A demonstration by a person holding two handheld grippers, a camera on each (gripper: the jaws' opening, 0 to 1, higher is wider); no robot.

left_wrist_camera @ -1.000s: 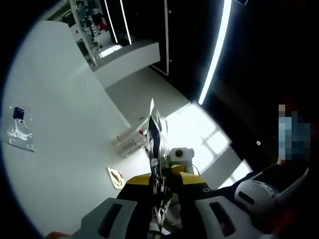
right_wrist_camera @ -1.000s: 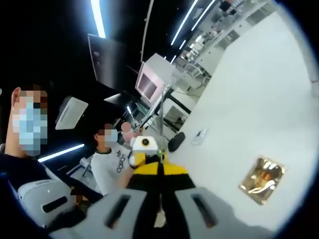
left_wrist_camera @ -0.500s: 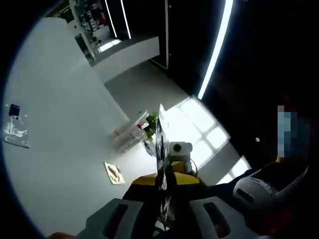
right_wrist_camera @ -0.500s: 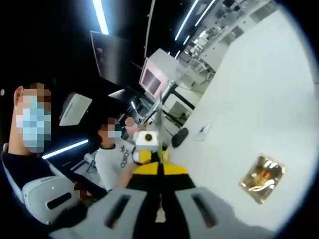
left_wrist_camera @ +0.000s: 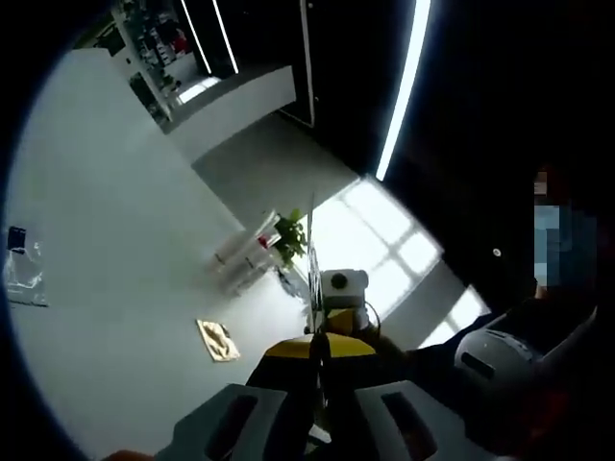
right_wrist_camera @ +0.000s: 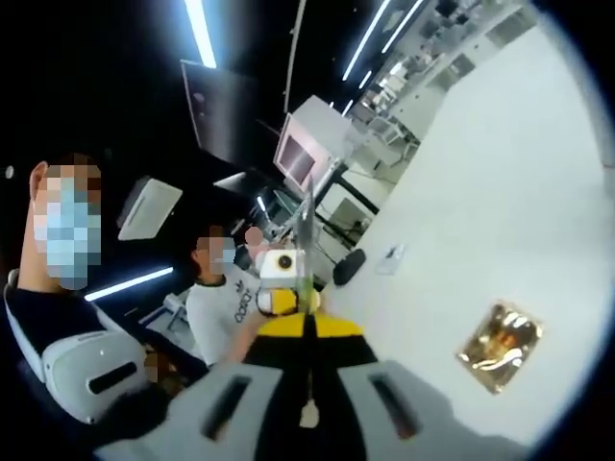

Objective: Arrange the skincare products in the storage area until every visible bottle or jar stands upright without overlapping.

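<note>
White counter (left_wrist_camera: 106,240) under dark ceiling lights. Up close, both tools, left tool (left_wrist_camera: 320,384) and right tool (right_wrist_camera: 309,370), pinch one thin packet (left_wrist_camera: 311,288) edge-on between them (upright, long axis away). Beyond, a gold sachet (right_wrist_camera: 500,346) lies flat; farther, the bottles (left_wrist_camera: 252,257) cluster ahead-left.

From the left gripper view we looked steeply rolled along the jaws, the white table (left_wrist_camera: 106,240) falling toward nine o'clock. The right gripper view faced opposite, table (right_wrist_camera: 500,192) at three o'clock. We found the gold sachet (left_wrist_camera: 218,340) (right_wrist_camera: 500,335) in both views.
</note>
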